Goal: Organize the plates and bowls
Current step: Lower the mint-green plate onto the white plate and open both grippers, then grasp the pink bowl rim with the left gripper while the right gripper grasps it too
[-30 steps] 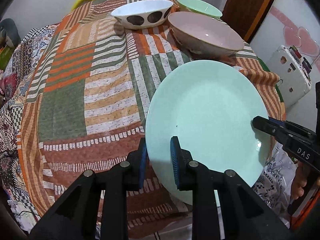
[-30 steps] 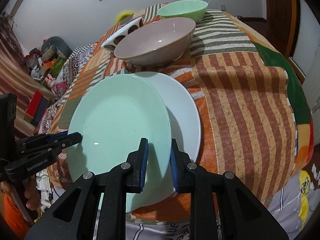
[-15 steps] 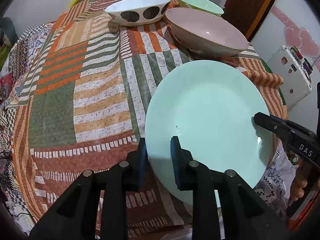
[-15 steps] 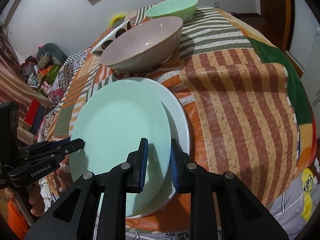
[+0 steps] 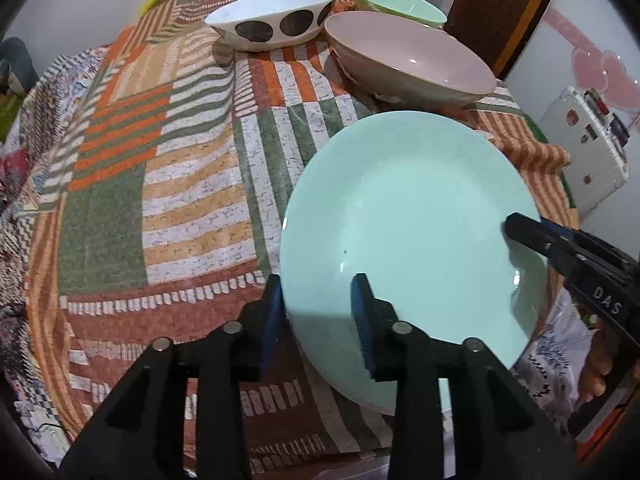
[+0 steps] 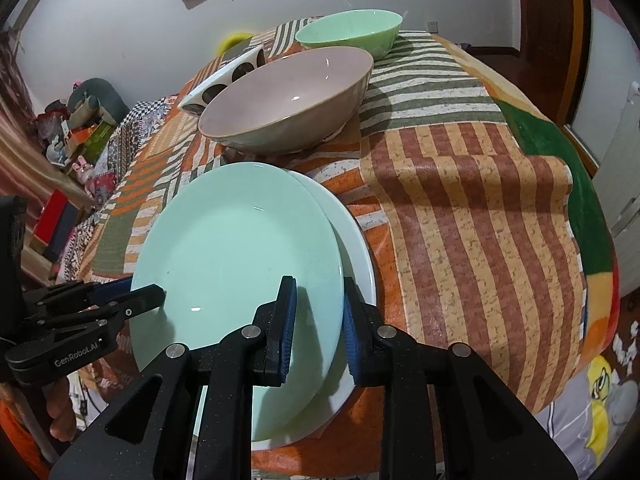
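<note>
Your left fingers (image 5: 317, 312) have just spread off the green plate (image 5: 412, 240); the right fingers (image 6: 316, 320) pinch its rim. Overhanging the worktop's (image 6: 460, 208) near edge, it could tip.

I saw the top plate (image 6: 240, 256) lying on the lower plate (image 6: 356, 236) at the near edge of the table (image 6: 472, 200). Just behind them stood the wide bowl (image 6: 288, 96). Behind it, the spotted bowl (image 5: 272, 16) was on the left and the small bowl (image 6: 352, 32) on the right.
</note>
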A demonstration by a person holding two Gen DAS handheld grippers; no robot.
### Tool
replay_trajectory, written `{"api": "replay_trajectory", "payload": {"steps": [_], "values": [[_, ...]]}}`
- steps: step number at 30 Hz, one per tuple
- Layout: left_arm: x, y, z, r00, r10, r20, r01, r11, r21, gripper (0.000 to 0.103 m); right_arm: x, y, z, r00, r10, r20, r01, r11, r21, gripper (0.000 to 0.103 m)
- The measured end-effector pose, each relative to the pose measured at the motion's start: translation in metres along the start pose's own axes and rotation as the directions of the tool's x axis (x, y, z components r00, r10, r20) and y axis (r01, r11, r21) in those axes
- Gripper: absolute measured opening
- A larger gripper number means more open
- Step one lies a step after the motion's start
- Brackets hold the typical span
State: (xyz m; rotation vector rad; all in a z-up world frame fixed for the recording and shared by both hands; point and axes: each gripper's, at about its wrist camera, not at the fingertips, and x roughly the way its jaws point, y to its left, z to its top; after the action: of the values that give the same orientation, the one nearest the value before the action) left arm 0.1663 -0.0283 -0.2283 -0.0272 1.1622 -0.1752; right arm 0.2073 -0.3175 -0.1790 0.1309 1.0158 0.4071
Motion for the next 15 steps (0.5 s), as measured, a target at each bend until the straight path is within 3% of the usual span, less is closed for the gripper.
{"api": "replay_trajectory", "payload": {"steps": [7, 11, 15], "values": [[-0.007, 0.004, -0.002, 1.000, -0.028, -0.007, 0.028, 0.999, -0.022, 0.038, -0.002, 0.001, 0.003, 1.000, -0.013, -0.014, 0.013, 1.000, -0.019, 0.022], [-0.019, 0.005, -0.005, 1.000, -0.022, 0.016, 0.022, 1.000, -0.009, 0.038, -0.014, 0.001, 0.005, 0.999, -0.032, 0.035, 0.033, 0.999, -0.032, 0.036], [-0.039, 0.007, -0.001, 0.998, -0.014, 0.068, 0.015, 1.000, -0.006, 0.038, -0.020, 0.005, 0.008, 0.998, -0.044, 0.054, 0.046, 0.997, -0.054, 0.037]]}}
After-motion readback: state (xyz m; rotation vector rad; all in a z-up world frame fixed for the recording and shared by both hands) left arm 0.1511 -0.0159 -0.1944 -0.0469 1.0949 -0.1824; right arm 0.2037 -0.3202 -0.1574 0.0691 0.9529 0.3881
